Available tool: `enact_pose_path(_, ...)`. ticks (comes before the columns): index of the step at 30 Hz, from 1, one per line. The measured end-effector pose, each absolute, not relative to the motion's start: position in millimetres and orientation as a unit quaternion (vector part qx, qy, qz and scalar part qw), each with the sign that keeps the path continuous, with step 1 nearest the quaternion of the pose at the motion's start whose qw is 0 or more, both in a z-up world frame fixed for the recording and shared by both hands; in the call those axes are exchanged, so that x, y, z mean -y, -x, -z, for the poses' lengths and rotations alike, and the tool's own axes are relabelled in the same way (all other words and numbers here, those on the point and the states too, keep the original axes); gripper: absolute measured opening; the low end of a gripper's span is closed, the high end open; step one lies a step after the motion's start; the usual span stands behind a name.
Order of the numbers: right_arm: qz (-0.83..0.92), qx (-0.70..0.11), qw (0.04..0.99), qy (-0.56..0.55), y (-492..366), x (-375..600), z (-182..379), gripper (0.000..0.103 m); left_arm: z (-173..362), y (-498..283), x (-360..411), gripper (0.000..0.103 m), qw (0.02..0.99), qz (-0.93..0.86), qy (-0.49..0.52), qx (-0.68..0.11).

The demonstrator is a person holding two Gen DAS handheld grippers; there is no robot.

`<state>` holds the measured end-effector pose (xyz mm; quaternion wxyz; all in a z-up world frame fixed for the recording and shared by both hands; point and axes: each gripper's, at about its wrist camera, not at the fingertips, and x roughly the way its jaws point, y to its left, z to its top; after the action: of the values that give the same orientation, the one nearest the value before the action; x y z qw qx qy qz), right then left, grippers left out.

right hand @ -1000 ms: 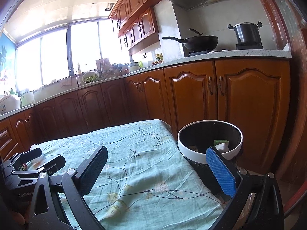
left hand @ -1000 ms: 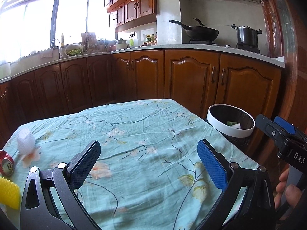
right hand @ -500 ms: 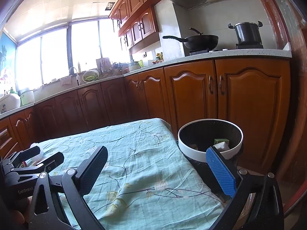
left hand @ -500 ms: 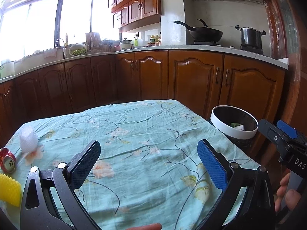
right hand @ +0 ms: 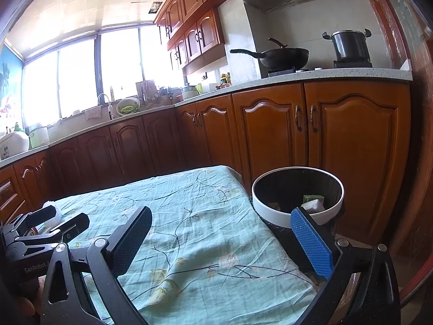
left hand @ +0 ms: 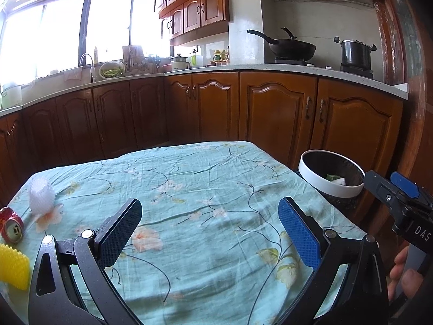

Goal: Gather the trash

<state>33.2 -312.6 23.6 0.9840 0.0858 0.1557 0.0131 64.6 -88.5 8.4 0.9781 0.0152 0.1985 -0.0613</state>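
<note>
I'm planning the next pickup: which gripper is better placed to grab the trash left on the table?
Left. The red can, white foam net and yellow piece lie beside the open left gripper; the open right gripper sits by the bin.

Bright windows (left hand: 65, 32) fill the upper left; brown wooden cabinets (left hand: 276, 113) run beneath a pale countertop (right hand: 324, 74) across the middle.

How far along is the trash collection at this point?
Partly done: the trash bin beside the table already holds a green carton and a white scrap. Nothing is in hand; the left gripper and right gripper are open. A red can, white foam net and yellow piece remain.
</note>
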Motion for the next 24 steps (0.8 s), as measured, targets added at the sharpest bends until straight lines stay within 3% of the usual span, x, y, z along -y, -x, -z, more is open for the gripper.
enact_pose_path(24, -0.013, -0.155, 0.984, -0.085, -33.5, 312.1, -25.0, 0.103, -7.8, -63.9, 92.4, 0.103, 0.978, 0.061, -0.015, -0.197)
